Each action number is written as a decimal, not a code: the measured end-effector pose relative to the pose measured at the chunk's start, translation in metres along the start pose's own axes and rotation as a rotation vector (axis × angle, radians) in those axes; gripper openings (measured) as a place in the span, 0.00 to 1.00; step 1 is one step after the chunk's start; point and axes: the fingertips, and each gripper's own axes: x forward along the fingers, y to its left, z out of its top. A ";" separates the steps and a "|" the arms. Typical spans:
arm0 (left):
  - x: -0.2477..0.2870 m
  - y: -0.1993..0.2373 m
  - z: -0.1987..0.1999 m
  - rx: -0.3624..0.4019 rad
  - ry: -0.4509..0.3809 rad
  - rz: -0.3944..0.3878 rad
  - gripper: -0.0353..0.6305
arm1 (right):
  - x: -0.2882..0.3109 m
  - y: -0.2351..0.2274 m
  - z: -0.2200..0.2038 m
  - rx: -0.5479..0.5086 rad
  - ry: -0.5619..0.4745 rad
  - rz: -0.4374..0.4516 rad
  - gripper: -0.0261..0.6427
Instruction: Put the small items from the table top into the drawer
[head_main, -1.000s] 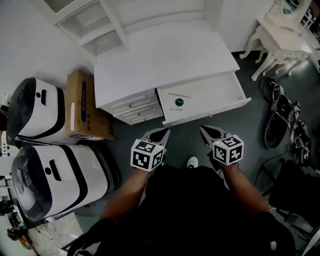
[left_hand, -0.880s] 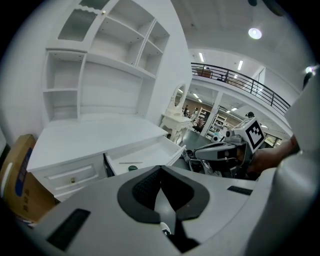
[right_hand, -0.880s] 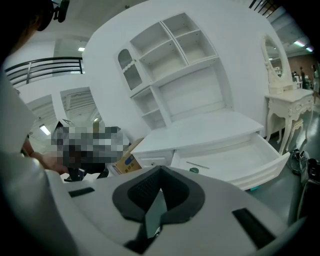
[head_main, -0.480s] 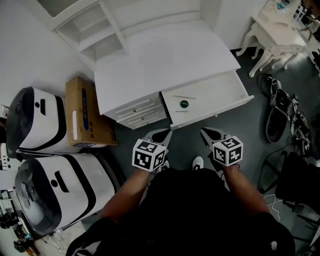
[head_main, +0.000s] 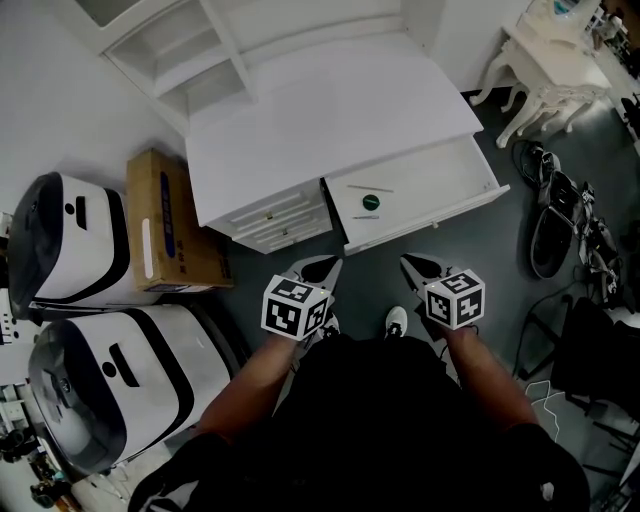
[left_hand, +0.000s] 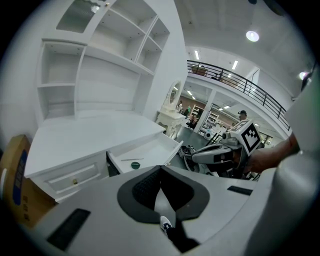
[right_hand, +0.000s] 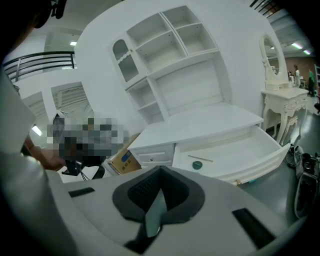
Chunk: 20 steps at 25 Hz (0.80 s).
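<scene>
Two grippers sit low in front of us, close to our body and well apart from the desk. In the head view the left gripper (head_main: 322, 266) and the right gripper (head_main: 415, 264) point toward the pulled-out drawer (head_main: 445, 178). They are side by side, with a white shoe (head_main: 396, 322) on the grey floor between them. We hold both pairs of jaws pressed tip to tip, and each gripper view shows nothing clamped between them.

The drawer stands out from the right side of the white desk (head_main: 330, 110). Inside it, toward its left end, lies a green round piece (head_main: 371, 202). A thin stick (head_main: 368, 189) lies just behind it and a smaller slim item (head_main: 366, 217) just in front; we cannot tell what that last one is.

Left of the drawer we see two closed small drawers (head_main: 268, 215), then a cardboard box (head_main: 165, 222) standing against the desk's side. Large white machines with black bands (head_main: 75, 225) stand beside the box.
</scene>
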 end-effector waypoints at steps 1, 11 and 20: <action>-0.001 0.000 0.000 0.000 0.000 0.000 0.06 | 0.001 0.001 0.000 0.000 0.001 0.001 0.08; -0.002 0.002 0.003 0.008 -0.002 -0.002 0.06 | 0.003 0.003 0.000 0.003 0.002 0.006 0.08; -0.003 0.002 0.001 0.002 -0.003 0.002 0.06 | 0.003 0.003 0.002 -0.025 -0.004 -0.005 0.08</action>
